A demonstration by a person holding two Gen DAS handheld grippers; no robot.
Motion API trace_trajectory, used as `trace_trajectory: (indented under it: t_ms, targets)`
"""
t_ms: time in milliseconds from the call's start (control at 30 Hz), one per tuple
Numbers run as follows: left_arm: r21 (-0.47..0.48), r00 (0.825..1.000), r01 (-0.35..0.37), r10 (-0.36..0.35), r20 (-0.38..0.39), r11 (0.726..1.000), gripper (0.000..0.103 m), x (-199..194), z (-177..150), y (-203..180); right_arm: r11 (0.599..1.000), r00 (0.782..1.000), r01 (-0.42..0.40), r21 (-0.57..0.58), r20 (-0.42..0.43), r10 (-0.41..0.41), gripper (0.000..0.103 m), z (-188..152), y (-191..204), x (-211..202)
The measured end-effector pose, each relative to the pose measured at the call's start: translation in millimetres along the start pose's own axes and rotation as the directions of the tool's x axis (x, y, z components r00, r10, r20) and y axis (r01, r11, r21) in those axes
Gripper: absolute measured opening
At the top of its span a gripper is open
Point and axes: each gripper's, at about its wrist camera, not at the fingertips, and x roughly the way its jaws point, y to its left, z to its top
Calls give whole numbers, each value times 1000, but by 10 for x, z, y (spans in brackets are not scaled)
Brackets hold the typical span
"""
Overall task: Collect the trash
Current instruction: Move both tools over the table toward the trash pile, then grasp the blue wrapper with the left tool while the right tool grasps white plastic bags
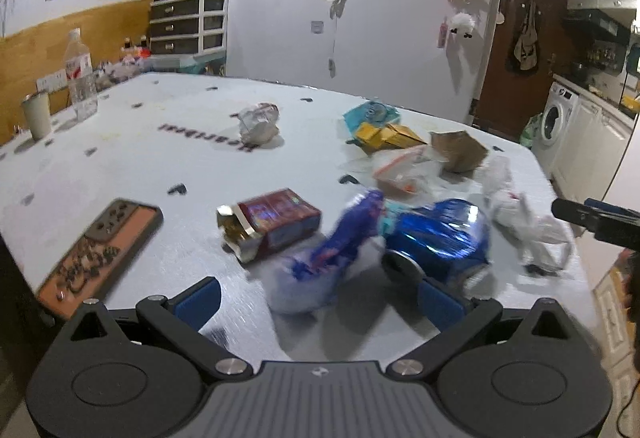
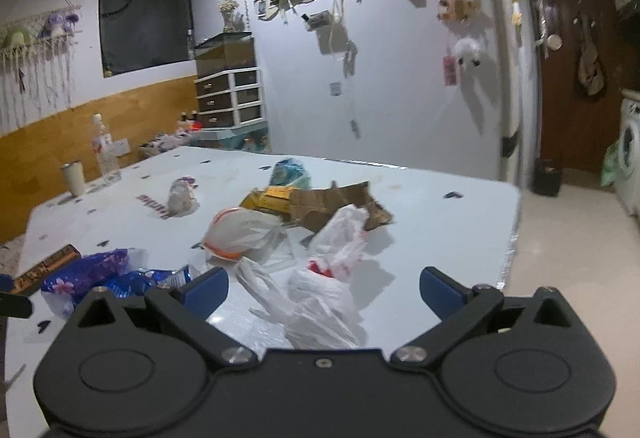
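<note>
Trash is scattered over a white table [image 1: 120, 166]. My left gripper [image 1: 320, 298] is open, its fingers either side of a blurred purple-and-white wrapper [image 1: 320, 258], with a crushed blue can [image 1: 440, 234] by the right finger. A red box [image 1: 276, 222] lies just beyond, to the left. My right gripper [image 2: 324, 288] is open around a white plastic bag [image 2: 320, 298], which also shows in the left wrist view [image 1: 524, 226]. Further off lie a clear bag with orange trim [image 2: 240, 230], torn cardboard [image 2: 332, 202], a yellow box [image 1: 384, 136], a teal packet [image 1: 372, 114] and crumpled paper [image 1: 260, 122].
A phone in an orange case [image 1: 100, 246] lies near the table's left front edge. A water bottle [image 1: 80, 78] and a white cup [image 1: 37, 114] stand at the far left. The table's right edge [image 2: 514, 230] drops to the floor. A washing machine [image 1: 554, 122] stands at the right.
</note>
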Motion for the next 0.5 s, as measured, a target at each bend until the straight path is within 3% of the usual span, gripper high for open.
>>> trace_trajectory:
  t_ms: [167,333,400,500]
  targets:
    - [54,997,80,-80,-9,995,103,239,100,101,1000,998,-26,-6,-62,26,93,8,-7,238]
    - [86,992,127,-124,-37,988,99,444,213,78,996,991,-49,73,-123,57,84,46,-78,485]
    - [106,992,123,-118,-54,987,83,525,254,54,995,987,-59,80,-145,70,80,65,-69,563]
    - [131,991,113,-102,-86,985,70,635,274,29,995,980,-71,67,-184,82,72,67,-25,633]
